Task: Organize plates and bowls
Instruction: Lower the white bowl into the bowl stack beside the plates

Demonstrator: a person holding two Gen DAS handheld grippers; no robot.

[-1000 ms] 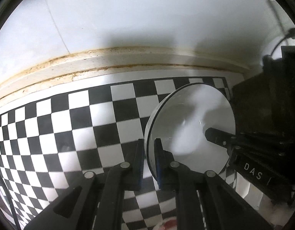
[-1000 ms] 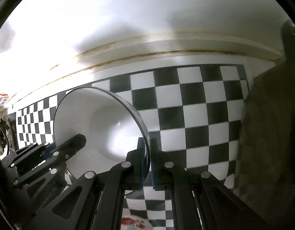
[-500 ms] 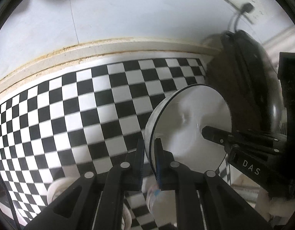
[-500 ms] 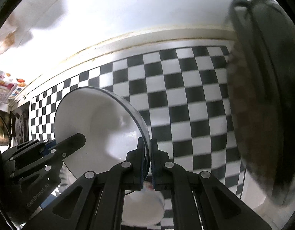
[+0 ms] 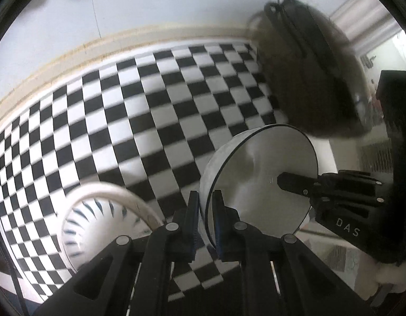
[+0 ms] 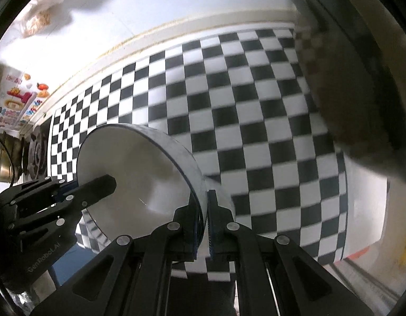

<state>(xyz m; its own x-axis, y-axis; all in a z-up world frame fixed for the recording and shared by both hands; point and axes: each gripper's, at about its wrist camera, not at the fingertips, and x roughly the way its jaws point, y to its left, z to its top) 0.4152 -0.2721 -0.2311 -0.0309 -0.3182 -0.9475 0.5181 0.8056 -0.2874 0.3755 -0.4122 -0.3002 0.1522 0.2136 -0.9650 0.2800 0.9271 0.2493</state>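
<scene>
Checkered cloth (image 5: pixel 124 121) below; left tool (image 5: pixel 205 218) and right tool (image 6: pixel 205 218) each clamp the white bowl's (image 5: pixel 261 173) opposite rims.

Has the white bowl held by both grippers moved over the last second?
Yes. The white bowl, clamped by the left gripper and right gripper, has moved up and back from the wall trim; more checkered cloth and a patterned bowl now show.
</scene>
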